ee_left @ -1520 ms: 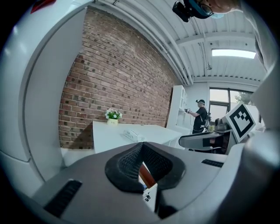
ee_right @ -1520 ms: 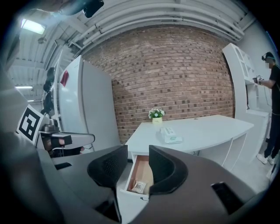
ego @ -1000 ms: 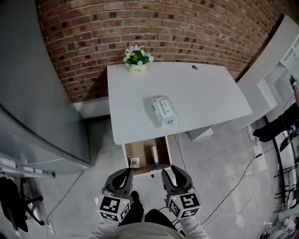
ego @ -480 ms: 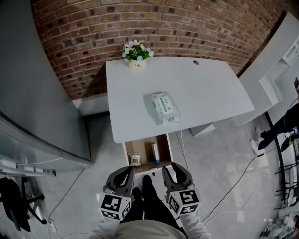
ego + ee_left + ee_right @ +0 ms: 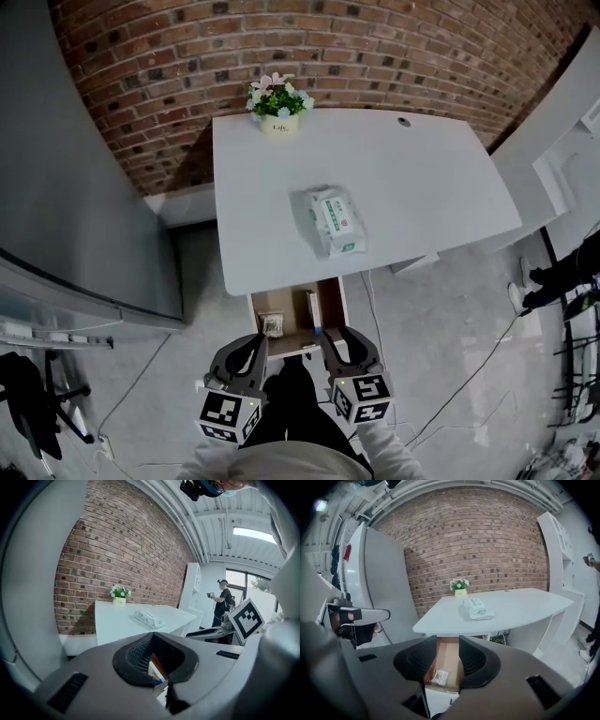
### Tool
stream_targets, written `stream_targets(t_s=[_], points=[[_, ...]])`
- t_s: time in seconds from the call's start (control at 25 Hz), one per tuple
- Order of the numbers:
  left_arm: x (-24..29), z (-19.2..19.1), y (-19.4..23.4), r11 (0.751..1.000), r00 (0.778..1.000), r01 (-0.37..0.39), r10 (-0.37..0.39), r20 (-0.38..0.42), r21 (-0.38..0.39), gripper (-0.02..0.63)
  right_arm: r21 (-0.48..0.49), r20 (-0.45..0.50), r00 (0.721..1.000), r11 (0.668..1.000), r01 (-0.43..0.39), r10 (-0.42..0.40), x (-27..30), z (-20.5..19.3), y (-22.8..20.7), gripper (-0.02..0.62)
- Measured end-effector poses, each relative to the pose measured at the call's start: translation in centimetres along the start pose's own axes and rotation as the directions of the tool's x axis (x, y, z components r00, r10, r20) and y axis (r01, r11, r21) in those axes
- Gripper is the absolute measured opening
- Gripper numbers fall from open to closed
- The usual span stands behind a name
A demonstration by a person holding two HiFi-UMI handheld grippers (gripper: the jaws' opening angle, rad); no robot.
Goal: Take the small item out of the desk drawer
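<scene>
Over the last second the person has stepped nearer the white counter (image 5: 422, 187), so the open drawer (image 5: 338, 302) under its front edge now sits just above both tongs at bottom centre of the head view. Neither pair has changed its opening. The right tongs (image 5: 343, 343) stand wide and empty, their tips at the drawer's front edge. The left tongs (image 5: 246, 354) are also apart, with a narrower gap, and hold nothing. The small clear packet (image 5: 271, 324) lies untouched in the drawer's lower-left corner, beside a blue-and-white box (image 5: 311, 311). The right gripper view frames that packet (image 5: 440, 677) between its jaws, so the reach-in looks ready to begin.
</scene>
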State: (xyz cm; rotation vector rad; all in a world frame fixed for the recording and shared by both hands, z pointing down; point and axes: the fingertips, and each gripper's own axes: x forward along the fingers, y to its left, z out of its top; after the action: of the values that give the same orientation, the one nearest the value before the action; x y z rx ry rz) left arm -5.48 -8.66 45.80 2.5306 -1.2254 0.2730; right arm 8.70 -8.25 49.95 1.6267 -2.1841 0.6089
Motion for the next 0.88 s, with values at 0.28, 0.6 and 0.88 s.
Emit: stream_targets(t_s=[0.28,0.6,0.88], points=[[2.1,-0.6,1.1,0.999,0.999,-0.030,0.029,-0.044,-0.023,0.017,0.007,-0.091,0.995,0.999,-0.035,0.036,3.7,-1.4,-1.3,0.172],[4.7,-1.2,2.0,0.998,0.996,-0.050,0.048,-0.073,-0.030,0.017,0.032,-0.191,0.980,0.998,-0.051,0.056,7.6,-4.3,-3.5,0.192],[6.1,-1.7,2.3,0.998,0.994,-0.057,0.053,-0.099,-0.038,0.017,0.024,-0.319,0.946,0.998,-0.050,0.055,10.7,-8.8,-4.9,0.199]])
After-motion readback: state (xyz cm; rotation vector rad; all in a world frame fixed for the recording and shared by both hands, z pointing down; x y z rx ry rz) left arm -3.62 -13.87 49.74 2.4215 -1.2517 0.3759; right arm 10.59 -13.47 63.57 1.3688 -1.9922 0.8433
